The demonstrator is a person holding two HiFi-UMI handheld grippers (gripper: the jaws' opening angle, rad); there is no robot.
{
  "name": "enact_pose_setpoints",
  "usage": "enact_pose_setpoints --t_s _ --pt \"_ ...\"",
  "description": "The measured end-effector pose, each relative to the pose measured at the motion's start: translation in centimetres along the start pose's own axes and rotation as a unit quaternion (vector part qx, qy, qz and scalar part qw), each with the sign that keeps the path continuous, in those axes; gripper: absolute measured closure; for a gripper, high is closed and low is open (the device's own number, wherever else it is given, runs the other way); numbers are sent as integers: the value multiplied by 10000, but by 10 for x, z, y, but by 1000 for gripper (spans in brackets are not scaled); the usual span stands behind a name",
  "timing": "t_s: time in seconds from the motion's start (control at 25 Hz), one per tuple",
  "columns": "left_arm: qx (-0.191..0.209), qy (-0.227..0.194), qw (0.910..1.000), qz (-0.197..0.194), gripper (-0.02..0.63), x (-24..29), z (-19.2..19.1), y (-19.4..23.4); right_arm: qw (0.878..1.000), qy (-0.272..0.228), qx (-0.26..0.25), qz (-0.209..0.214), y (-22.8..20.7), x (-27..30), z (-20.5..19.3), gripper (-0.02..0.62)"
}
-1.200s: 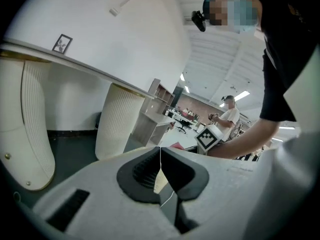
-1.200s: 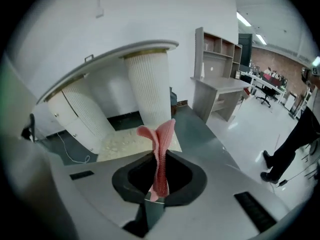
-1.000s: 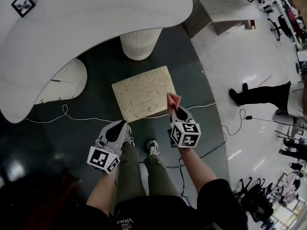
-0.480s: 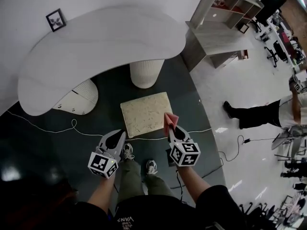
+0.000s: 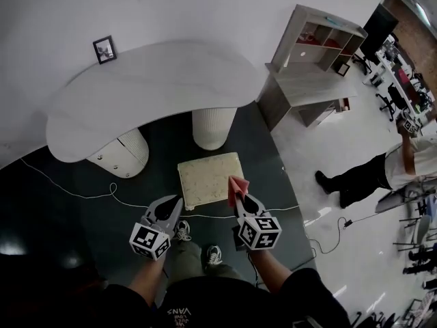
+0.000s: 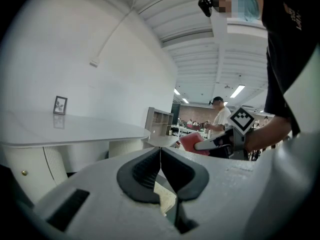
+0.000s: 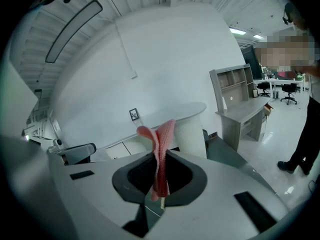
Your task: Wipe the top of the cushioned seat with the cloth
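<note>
The cloth (image 5: 235, 186) stands pinched between the right tongs' (image 5: 239, 198) jaws.

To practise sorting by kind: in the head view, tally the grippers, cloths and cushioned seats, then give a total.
Grippers: 2 (left gripper, right gripper)
Pink cloth: 1
Cushioned seat: 1
Total: 4

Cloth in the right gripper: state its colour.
Pink; the cloth shows best in the right gripper view.
</note>
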State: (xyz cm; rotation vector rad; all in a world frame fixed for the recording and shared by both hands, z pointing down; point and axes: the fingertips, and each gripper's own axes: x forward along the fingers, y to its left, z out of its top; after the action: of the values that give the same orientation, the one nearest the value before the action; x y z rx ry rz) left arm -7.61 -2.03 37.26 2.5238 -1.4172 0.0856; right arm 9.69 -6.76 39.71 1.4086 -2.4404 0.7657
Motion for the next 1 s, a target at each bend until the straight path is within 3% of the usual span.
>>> enact_pose_setpoints --t_s 0.4,1.0 --pt "320 -57 9995 50 588 -19 30 -42 9984 -246 -253 439 30 -40 19 569" --pt "766 -88 9969 -123 588 -42 47 -93 9971 -278 -424 568 36 -99 11 569"
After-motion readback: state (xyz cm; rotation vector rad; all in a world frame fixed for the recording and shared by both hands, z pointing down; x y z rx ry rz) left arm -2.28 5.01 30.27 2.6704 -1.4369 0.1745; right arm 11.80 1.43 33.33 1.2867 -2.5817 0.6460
